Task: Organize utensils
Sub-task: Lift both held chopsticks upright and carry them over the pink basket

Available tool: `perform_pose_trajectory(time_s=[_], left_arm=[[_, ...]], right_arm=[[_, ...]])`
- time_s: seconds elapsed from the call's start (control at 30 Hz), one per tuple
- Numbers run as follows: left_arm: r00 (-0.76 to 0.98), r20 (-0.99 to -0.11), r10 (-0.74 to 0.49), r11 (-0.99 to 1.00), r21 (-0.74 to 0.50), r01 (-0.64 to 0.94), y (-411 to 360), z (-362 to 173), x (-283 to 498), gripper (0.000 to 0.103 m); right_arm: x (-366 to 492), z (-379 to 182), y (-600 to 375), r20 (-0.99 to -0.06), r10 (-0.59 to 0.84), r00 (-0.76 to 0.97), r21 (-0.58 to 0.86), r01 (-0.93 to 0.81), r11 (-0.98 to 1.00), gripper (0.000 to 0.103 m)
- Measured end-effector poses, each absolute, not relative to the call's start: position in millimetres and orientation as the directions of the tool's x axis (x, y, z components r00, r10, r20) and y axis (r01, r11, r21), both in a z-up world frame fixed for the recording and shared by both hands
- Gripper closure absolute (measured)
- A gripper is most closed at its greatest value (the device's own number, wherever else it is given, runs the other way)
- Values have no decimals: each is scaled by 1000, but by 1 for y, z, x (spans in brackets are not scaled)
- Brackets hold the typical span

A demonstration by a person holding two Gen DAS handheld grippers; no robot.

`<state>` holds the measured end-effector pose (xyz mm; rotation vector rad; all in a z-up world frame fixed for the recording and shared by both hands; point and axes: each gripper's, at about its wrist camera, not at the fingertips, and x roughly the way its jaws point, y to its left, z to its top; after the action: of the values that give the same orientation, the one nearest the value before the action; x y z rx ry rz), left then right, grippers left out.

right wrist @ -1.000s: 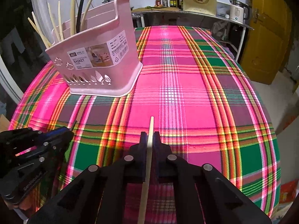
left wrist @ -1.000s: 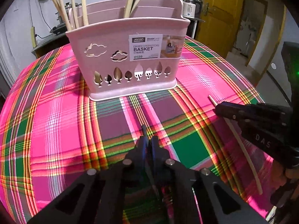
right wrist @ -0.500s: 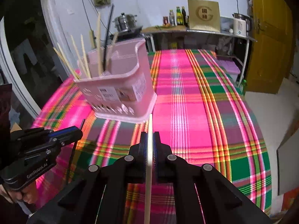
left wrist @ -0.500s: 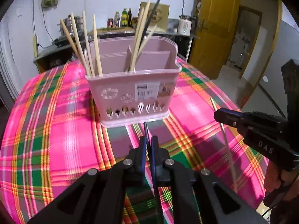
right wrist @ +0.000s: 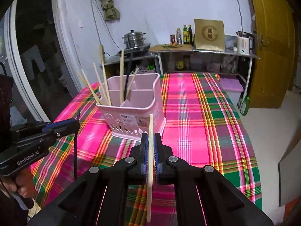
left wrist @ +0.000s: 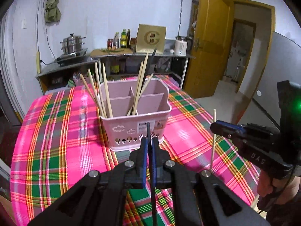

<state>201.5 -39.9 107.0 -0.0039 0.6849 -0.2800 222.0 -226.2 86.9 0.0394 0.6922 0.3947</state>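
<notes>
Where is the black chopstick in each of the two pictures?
Left wrist view: the black chopstick stands bottom centre, clamped in the left gripper.
Right wrist view: the same chopstick hangs at the left edge, below that gripper's blue-tipped jaws.
Shared landmark: the pink basket on the plaid cloth, just beyond it.

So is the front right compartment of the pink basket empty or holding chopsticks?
Empty, as far as shown: in the pink basket, that compartment's walls are bare, while the chopsticks stand in other sections.

chopsticks (left wrist: 105, 92) in basket (left wrist: 131, 126) on table (left wrist: 56, 131)
</notes>
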Motion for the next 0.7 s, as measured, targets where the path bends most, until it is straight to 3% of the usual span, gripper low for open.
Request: perform_pose_trajectory(time_s=[0.7], left_arm=[[780,-563,-275,959,-103,264,-26,141,175,98]], right_arm=[[201,107,-222,-570,389,724,153,-372,916,97]])
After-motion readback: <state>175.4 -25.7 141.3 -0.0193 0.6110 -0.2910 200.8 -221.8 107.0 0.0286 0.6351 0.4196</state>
